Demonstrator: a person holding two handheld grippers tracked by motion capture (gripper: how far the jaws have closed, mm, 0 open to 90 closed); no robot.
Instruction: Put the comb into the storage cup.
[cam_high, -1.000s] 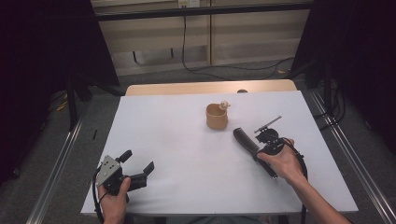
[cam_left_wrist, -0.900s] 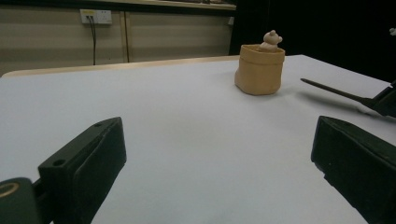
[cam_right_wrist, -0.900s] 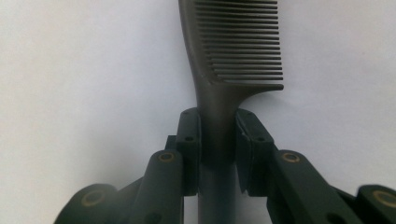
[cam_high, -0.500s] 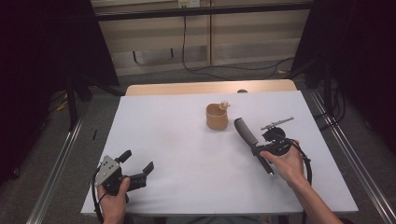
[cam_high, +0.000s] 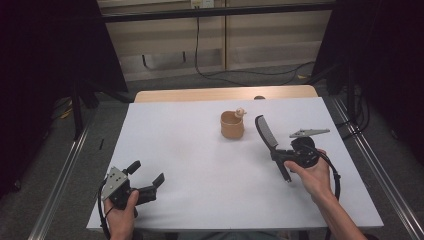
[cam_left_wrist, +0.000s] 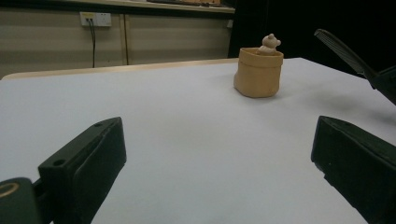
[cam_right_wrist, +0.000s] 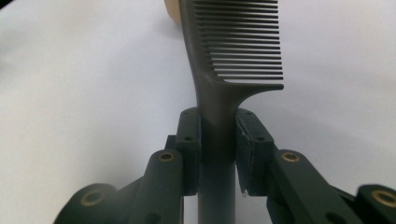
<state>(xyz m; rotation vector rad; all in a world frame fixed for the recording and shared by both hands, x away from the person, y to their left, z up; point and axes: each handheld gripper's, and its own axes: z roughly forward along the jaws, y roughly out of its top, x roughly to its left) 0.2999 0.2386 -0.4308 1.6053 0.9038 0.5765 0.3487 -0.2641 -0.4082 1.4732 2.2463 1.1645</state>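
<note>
A small tan pot (cam_high: 232, 125) (cam_left_wrist: 258, 72) with a little bear figure (cam_high: 240, 112) (cam_left_wrist: 270, 43) on its rim stands on the white table (cam_high: 200, 165), right of centre. My right gripper (cam_high: 280, 154) (cam_right_wrist: 217, 149) is shut on the handle of a black comb (cam_high: 266, 133) (cam_right_wrist: 233, 51), held off the table with the toothed end pointing toward the pot. The comb's tip (cam_left_wrist: 343, 49) also shows in the left gripper view. My left gripper (cam_high: 146, 179) (cam_left_wrist: 215, 172) rests open near the front left corner, nothing between its jaws.
The white table sits on a wooden top (cam_high: 225, 94) whose far edge shows behind it. Metal rails (cam_high: 65, 170) run along both sides. Cables (cam_high: 210, 70) hang by the back wall. Dark curtains flank the scene.
The right hand has lifted the comb and swung it closer to the pot, tilting it more upright. The left gripper has stayed put.
</note>
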